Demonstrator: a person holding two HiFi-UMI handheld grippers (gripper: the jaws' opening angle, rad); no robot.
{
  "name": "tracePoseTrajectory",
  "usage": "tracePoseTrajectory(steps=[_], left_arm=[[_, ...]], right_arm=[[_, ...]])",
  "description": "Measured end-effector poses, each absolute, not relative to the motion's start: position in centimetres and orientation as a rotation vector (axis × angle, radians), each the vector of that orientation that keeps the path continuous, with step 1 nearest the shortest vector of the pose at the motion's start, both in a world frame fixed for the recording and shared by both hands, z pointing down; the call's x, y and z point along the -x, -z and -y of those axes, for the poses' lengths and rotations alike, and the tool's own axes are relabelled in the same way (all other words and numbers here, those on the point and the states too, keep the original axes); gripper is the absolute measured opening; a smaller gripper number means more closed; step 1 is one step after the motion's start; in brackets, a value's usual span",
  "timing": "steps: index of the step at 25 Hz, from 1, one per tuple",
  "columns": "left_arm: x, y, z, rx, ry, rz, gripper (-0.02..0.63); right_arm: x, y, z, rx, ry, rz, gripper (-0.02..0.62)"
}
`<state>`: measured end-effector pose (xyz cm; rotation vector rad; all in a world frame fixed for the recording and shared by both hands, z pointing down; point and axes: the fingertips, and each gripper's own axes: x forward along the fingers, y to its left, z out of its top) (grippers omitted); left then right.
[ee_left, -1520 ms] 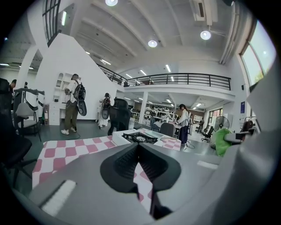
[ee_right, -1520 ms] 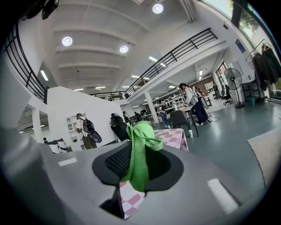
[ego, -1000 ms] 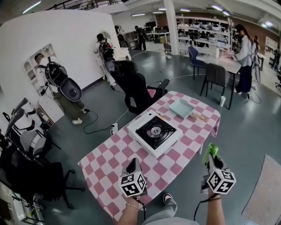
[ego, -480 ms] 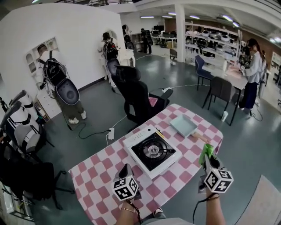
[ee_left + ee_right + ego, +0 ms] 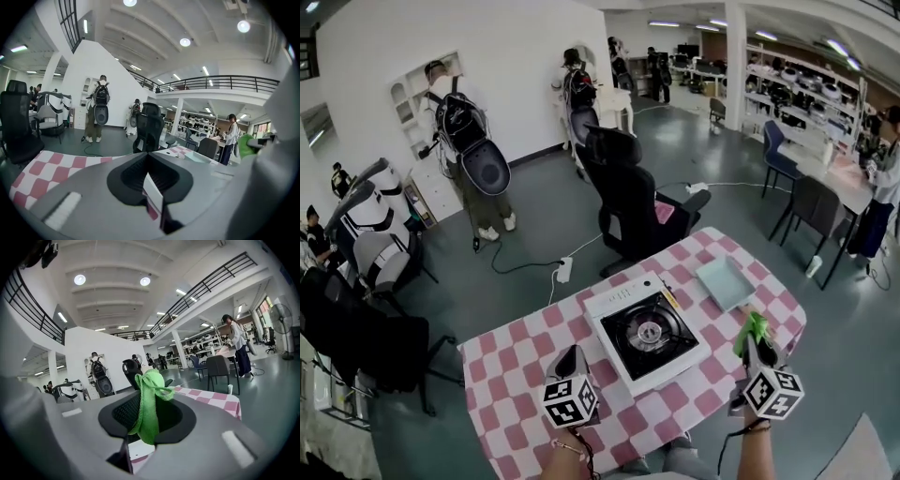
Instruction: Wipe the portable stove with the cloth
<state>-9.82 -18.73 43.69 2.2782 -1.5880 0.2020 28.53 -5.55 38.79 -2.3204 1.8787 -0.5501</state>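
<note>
In the head view the portable stove (image 5: 649, 335), a white box with a black top and a round burner, sits at the lower centre of the frame on a worktop (image 5: 516, 361) covered in pink and white checks. The left gripper (image 5: 569, 356) hangs at the lower left of the stove, above the checked cover and apart from the stove's near corner. In its own view its jaws are pressed together, and as far as the dark slot lets one judge, nothing is caught between them. The right gripper (image 5: 754, 345) is at the lower right of the frame, near the worktop's right edge and clear of the stove. Its jaws are pinching a bright green cloth (image 5: 753, 328), which bunches into a knot-like tuft above the tips and hangs down in a fold between them. A pale blue tray (image 5: 724, 282) lies on the worktop just up and right of the stove, near the cloth. Past the worktop's far edge stands a black office chair (image 5: 630, 199), and at the upper left of the frame a person with a backpack (image 5: 469, 155) stands by the white wall.
</note>
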Motion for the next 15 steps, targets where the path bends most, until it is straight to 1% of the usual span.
tracePoseTrajectory(steps=[10, 15], left_arm=[[11.0, -43.7, 20.9, -2.052, -0.183, 1.834, 0.000], [11.0, -43.0, 20.5, -1.979, -0.188, 1.935, 0.000]], right_arm=[[-31.0, -40.4, 16.8, 2.102, 0.657, -2.142, 0.094], [-30.8, -40.6, 20.2, 1.986, 0.659, -2.268, 0.095]])
